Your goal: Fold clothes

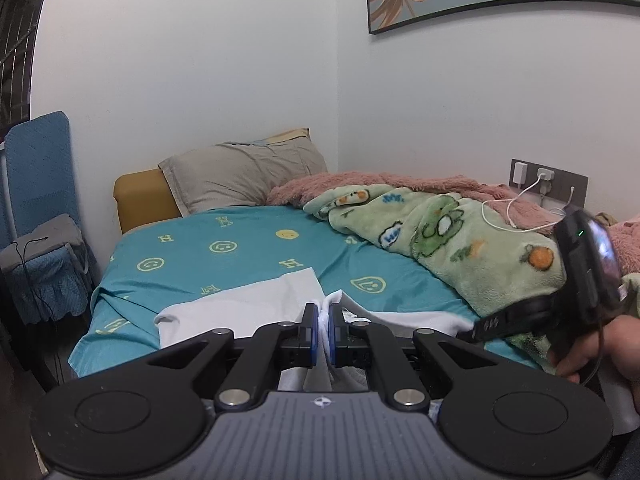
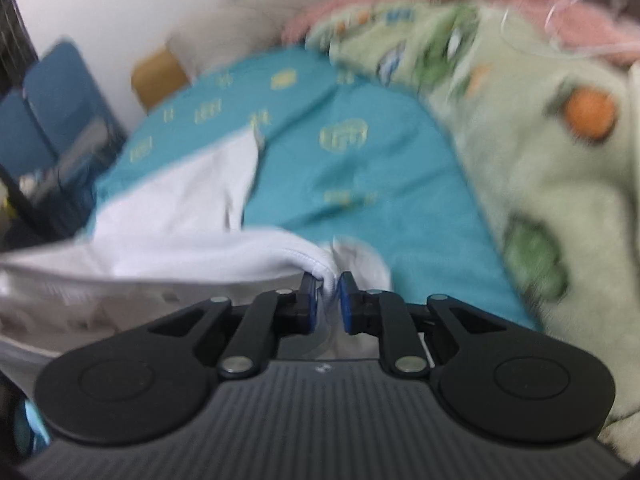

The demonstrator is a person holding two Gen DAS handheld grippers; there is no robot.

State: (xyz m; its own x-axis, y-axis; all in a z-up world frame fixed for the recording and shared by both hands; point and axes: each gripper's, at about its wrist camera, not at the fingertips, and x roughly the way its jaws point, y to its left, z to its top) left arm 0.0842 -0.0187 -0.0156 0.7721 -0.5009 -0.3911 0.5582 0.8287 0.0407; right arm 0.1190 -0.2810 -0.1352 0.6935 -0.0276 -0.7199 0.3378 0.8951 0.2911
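White garment (image 1: 248,312) on teal bedsheet (image 1: 248,248)

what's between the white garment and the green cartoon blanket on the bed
Only bare teal smiley-print sheet lies between the white garment and the green cartoon blanket, shown most sharply in the left wrist view.

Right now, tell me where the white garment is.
The white garment lies at the near edge of the teal bedsheet, left of the green blanket, pinched by the left gripper and right gripper.
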